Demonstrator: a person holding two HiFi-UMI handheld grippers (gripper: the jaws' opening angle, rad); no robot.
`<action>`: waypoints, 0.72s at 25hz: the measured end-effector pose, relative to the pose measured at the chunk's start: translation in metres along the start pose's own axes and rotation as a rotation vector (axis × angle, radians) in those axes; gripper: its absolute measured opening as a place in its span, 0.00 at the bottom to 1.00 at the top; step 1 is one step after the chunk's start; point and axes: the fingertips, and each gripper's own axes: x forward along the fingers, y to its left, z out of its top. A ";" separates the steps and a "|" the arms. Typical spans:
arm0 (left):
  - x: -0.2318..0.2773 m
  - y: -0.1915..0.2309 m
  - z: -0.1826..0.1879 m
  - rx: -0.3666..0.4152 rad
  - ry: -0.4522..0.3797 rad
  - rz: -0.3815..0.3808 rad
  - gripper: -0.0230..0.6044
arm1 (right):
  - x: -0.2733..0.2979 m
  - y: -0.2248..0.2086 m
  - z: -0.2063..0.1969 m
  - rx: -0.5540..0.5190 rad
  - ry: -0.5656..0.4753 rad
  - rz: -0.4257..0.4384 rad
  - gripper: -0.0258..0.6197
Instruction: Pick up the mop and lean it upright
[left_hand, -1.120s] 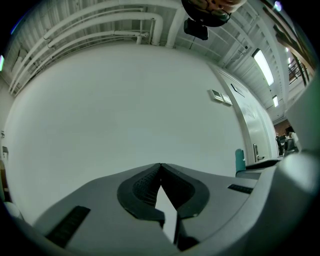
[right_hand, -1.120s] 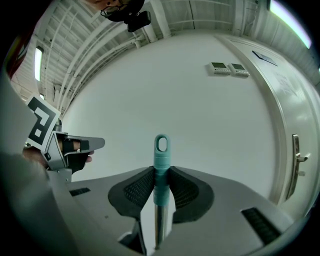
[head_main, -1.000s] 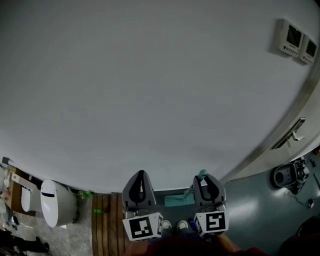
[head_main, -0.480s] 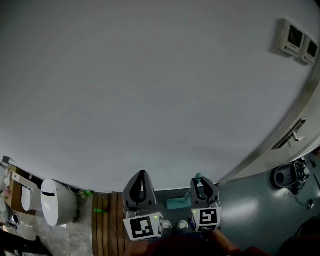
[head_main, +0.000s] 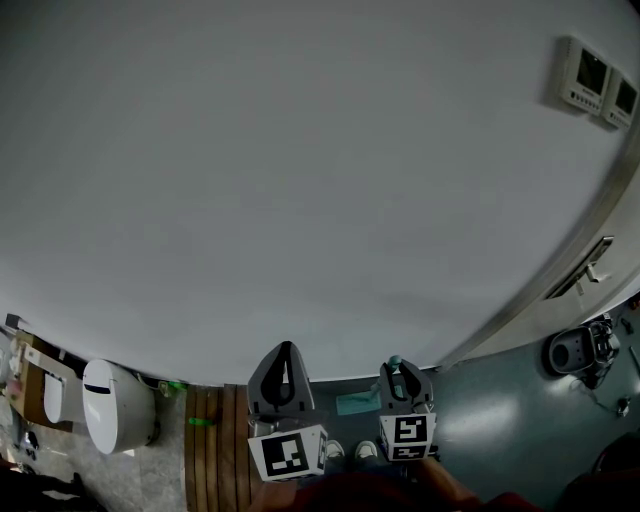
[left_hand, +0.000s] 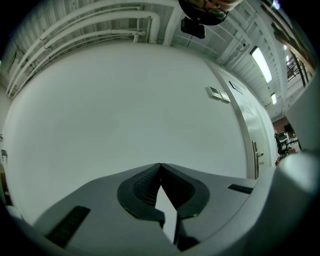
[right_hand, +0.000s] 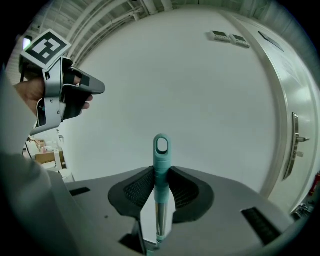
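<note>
White wall (head_main: 300, 150) fills the background; right gripper (right_hand: 161, 176) clamps the mop (right_hand: 160, 159) just below its teal tip, shaft upright, head seemingly at the wall's foot. Left gripper (left_hand: 160, 167), jaws together, holds nothing.

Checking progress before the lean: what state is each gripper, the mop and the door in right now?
mop handle, upright, clamped below its teal tip.
right gripper, shut on the mop handle.
left gripper, shut, nothing between its jaws.
mop head, resting on the floor.
door, closed.
</note>
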 end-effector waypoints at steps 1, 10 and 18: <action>0.001 -0.001 0.000 -0.003 0.002 -0.001 0.06 | 0.001 -0.001 -0.001 0.000 0.000 -0.001 0.20; 0.003 0.000 -0.001 0.009 0.001 0.003 0.06 | 0.005 -0.003 -0.001 0.000 -0.007 -0.010 0.20; 0.004 0.001 -0.001 0.009 -0.005 0.007 0.06 | 0.025 -0.013 0.002 0.004 -0.011 -0.028 0.20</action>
